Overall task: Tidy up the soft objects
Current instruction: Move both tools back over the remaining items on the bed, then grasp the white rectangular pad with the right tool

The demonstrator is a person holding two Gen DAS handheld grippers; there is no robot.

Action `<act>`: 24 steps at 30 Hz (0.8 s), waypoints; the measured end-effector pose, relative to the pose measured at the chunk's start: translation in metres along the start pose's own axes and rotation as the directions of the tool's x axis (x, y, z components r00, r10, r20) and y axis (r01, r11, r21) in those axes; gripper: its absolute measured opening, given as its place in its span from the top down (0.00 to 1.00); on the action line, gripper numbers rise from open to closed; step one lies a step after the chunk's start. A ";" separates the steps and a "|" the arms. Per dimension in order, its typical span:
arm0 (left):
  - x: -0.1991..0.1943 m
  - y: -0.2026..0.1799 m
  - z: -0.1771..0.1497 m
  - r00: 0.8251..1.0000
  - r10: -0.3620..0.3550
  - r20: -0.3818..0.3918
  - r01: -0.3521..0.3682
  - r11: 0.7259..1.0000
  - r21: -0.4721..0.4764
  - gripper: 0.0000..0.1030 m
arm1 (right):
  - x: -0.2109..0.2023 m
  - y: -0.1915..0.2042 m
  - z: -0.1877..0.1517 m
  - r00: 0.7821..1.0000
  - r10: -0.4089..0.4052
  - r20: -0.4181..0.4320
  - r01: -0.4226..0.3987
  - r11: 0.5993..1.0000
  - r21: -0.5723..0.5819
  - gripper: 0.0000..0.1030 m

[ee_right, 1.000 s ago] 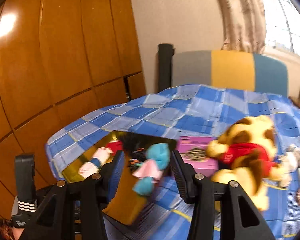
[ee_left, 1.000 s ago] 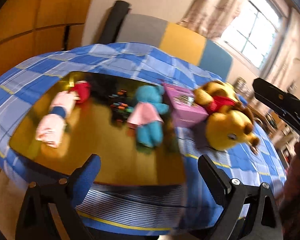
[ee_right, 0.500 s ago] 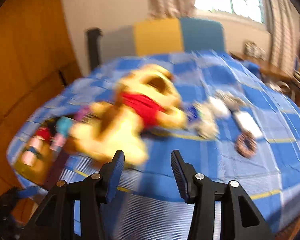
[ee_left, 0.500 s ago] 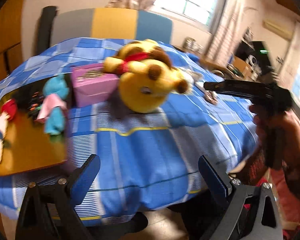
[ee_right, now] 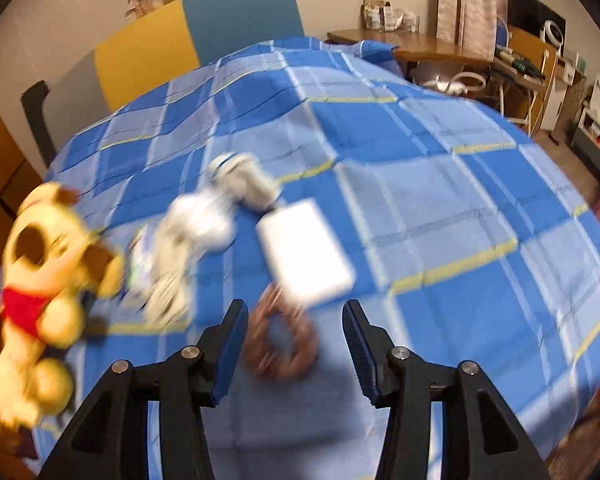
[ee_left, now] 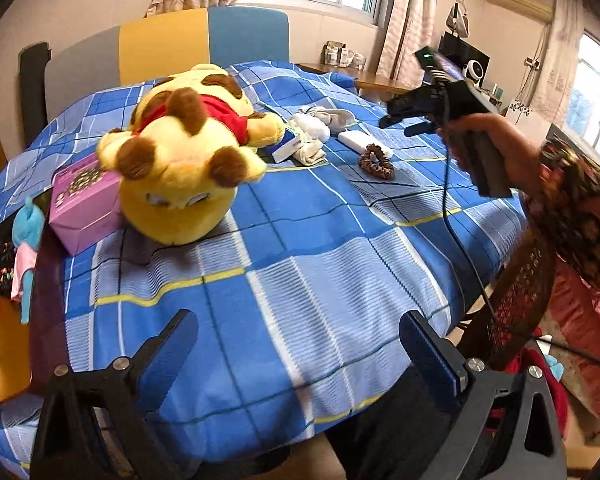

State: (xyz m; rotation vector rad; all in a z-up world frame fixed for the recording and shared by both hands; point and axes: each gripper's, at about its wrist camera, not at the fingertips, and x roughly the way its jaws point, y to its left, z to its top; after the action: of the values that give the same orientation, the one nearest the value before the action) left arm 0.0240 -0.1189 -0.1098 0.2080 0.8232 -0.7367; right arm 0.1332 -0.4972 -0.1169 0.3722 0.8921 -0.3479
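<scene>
both views have swung away from the tray (ee_left: pixel 4 360) at the left edge, where the blue doll (ee_left: pixel 28 220) lies, toward the middle of the bed (ee_left: pixel 300 280). the right tongs (ee_right: pixel 296 344), fingers apart and empty, now hang just over the brown scrunchie (ee_right: pixel 280 344), with the white pack (ee_right: pixel 306 252) and socks (ee_right: pixel 204 228) beyond. the left tongs (ee_left: pixel 300 356), wide apart and empty, hover short of the bear (ee_left: pixel 180 160), which leans on the pink box (ee_left: pixel 84 208). the scrunchie looks like the next pick.
</scene>
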 end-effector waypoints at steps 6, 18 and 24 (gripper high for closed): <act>0.020 -0.005 0.018 0.999 0.029 -0.027 -0.030 0.999 -0.038 0.02 | 0.057 -0.006 0.031 0.992 0.066 -0.104 -0.068 0.997 -0.020 0.30; 0.068 -0.028 0.064 0.999 0.039 -0.034 -0.041 0.998 -0.056 0.02 | 0.089 -0.001 0.028 0.980 0.014 -0.198 -0.033 0.995 -0.095 0.42; 0.101 -0.051 0.095 0.995 0.091 -0.037 -0.092 0.995 -0.026 0.00 | 0.076 -0.008 0.030 0.982 0.048 -0.182 -0.058 0.997 -0.054 0.44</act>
State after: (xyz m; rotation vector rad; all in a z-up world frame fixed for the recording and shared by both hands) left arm 0.0915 -0.2499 -0.1140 0.2326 0.8520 -0.6369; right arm 0.1938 -0.5285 -0.1620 0.3759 1.0661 -0.2402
